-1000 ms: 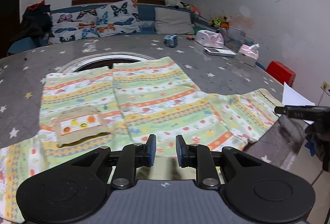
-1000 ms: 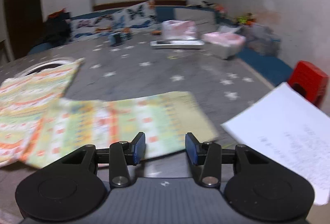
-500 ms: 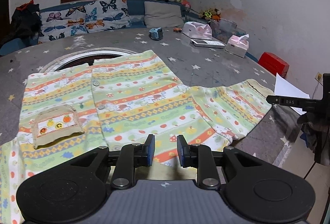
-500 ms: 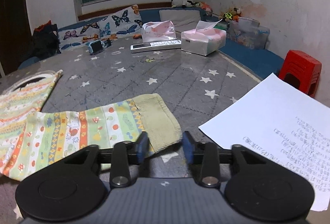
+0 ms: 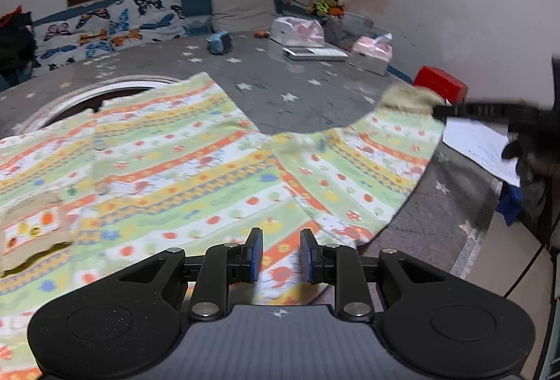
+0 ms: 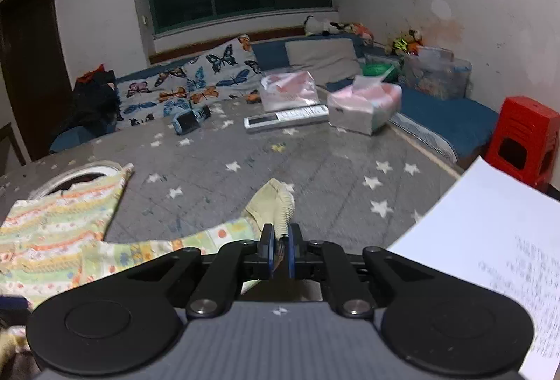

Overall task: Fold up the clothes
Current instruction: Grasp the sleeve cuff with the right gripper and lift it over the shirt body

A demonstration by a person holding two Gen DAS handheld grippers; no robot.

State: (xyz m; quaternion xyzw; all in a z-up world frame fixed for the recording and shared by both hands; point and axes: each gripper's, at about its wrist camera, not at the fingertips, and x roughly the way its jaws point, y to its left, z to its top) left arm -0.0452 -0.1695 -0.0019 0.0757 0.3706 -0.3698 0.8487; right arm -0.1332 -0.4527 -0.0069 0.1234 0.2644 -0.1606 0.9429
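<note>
From the left wrist camera: a soft striped baby shirt with little fruit pictures (image 5: 196,170), spread flat on the grey star-patterned table cover (image 5: 297,100), front side up, with a small tan pocket (image 5: 31,226) at the left. Left gripper (image 5: 279,255) low over the bottom hem, claw spread apart, holding nothing. Far right, the shirt's sleeve (image 5: 367,163) lifted up off the table by its tan cuff (image 5: 406,98). Beside it, a white sheet of paper (image 5: 479,145) close to the table edge. From the right wrist camera: right gripper (image 6: 279,252) pinching that tan cuff, claw pressed tight on the cloth. Looks like a sleeve fold just under way, with the body of the shirt flat and unfolded, so most of the folding left to do. Lots of bare table ahead and to the left for swinging the sleeve in; a pink tissue box (image 6: 364,107) and white remote (image 6: 287,115) well away at the back.
</note>
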